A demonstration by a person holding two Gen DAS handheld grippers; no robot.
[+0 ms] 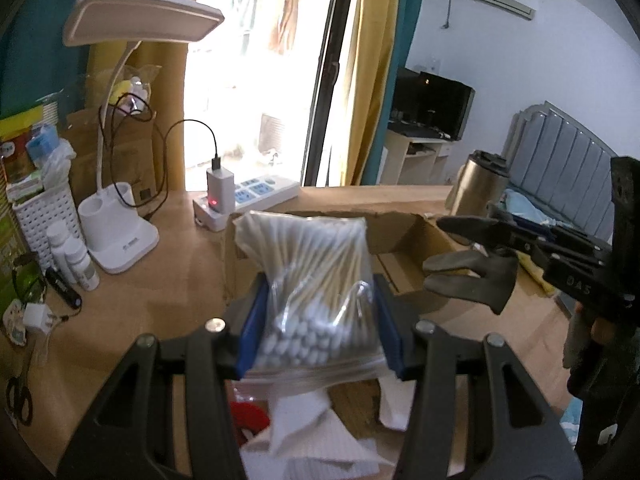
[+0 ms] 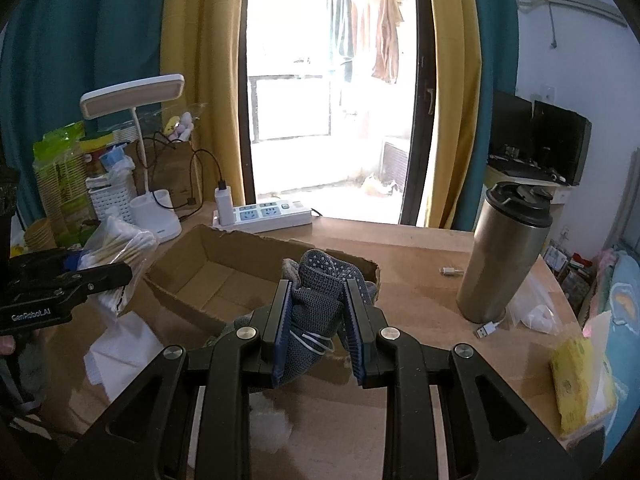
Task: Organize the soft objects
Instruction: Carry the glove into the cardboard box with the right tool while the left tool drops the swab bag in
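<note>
The left claw (image 1: 320,320) is closed on a clear bag of cotton swabs (image 1: 308,276), its blue pads pressing the bag from both sides. The bag stands up between them, with the white tips low and the wooden sticks pointing up and away. It is held in the air, just in front of the near wall of an open cardboard box (image 1: 400,240) that sits on the wooden counter (image 1: 168,280).

The right claw (image 2: 320,320) is closed narrow on a grey knitted glove (image 2: 316,300) with small white dots on its fingers. The glove is squeezed between the two pads, and a thin white string lies across it. It hangs over the near edge of the same box (image 2: 224,268), whose inside looks bare where I can see it. From the left view the glove (image 1: 472,276) shows as a dark shape hanging from the other claw, to the right of the bag.

Below the left claw, some white paper sheets (image 1: 308,432) and something red (image 1: 250,416) lie on the counter. Behind the box there is a white power strip (image 2: 268,212) with a charger plugged in, and a white desk lamp (image 1: 120,216) stands to the left. A steel travel mug (image 2: 504,252) with a black lid stands to the right of the box, and a yellow pack of tissues (image 2: 580,384) lies near the right edge of the counter.
</note>
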